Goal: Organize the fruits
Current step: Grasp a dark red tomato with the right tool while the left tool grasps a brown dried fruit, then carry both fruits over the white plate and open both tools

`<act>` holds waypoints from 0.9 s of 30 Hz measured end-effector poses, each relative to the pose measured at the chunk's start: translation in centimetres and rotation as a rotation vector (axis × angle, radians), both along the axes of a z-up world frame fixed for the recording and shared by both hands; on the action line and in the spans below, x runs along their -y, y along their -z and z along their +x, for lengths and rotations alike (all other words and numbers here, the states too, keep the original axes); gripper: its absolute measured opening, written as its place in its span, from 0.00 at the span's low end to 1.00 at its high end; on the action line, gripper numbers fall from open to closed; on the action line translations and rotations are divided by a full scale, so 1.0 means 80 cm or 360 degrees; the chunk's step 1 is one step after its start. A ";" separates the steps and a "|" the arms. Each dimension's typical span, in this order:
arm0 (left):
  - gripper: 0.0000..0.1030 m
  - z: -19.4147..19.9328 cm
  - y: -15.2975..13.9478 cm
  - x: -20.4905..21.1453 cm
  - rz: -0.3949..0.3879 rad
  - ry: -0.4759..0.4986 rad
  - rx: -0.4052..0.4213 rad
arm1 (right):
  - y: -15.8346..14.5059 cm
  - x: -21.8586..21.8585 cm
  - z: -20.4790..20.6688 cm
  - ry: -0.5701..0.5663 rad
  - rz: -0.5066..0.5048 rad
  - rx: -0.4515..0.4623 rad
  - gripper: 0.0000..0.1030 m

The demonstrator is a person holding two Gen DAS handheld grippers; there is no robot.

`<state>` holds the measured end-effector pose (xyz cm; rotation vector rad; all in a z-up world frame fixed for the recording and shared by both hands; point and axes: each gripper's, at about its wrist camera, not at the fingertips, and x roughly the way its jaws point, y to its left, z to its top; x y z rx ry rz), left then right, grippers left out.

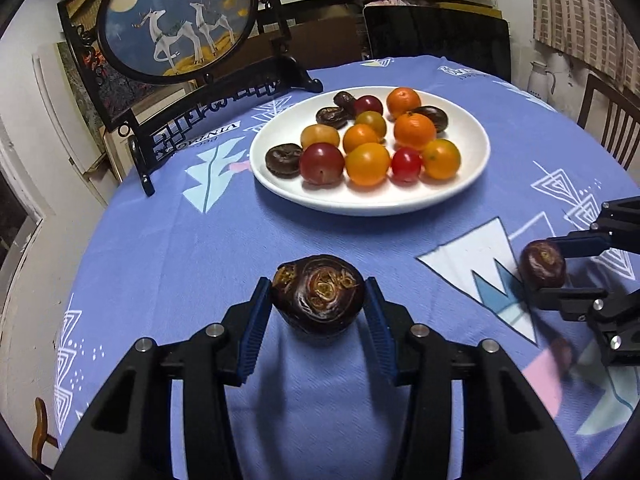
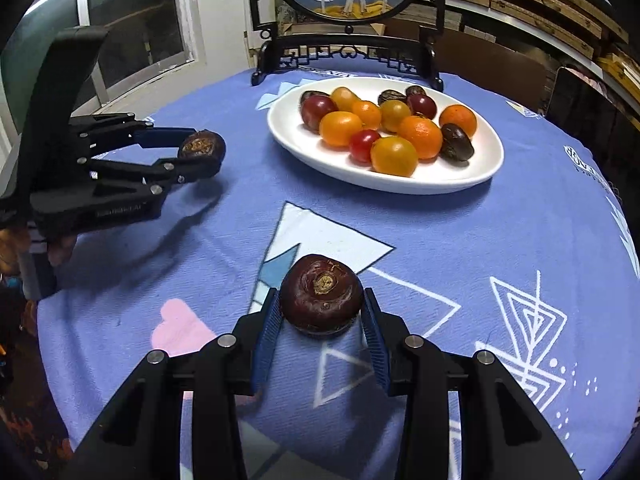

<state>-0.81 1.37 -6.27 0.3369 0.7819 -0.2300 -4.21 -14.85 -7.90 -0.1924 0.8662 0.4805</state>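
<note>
The left claw (image 1: 319,298) and right claw (image 2: 321,306) are black linkages with silver screws and ribbed blue finger pads (image 1: 253,330).

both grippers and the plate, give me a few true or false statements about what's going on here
1. The left gripper is shut on a water chestnut. True.
2. The right gripper is open and holds nothing. False: it grips a second water chestnut between its blue pads.
3. The white plate holds only oranges. False: it holds a mix of small oranges, red and yellow cherry tomatoes, and several dark water chestnuts.
4. A round deer screen on a black stand is behind the plate. True.
5. The tablecloth is plain red. False: it is blue-purple with white, pink and light blue geometric patterns.
</note>
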 end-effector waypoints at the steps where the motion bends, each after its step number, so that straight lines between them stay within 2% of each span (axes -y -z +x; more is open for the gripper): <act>1: 0.44 -0.003 0.000 0.002 0.0006 -0.0001 0.0004 | -0.001 -0.001 -0.002 -0.0009 0.0002 0.0003 0.40; 14: 0.44 -0.011 -0.006 0.029 0.0036 0.0021 0.0009 | 0.000 0.008 -0.005 -0.0014 0.0031 -0.0005 0.40; 21: 0.44 0.003 -0.009 0.041 0.0043 0.0018 0.0013 | -0.003 0.017 0.006 -0.0011 0.0053 0.0002 0.40; 27: 0.44 0.028 -0.023 0.039 0.0020 -0.0027 0.0040 | -0.024 0.034 0.024 0.0027 0.0095 0.0062 0.40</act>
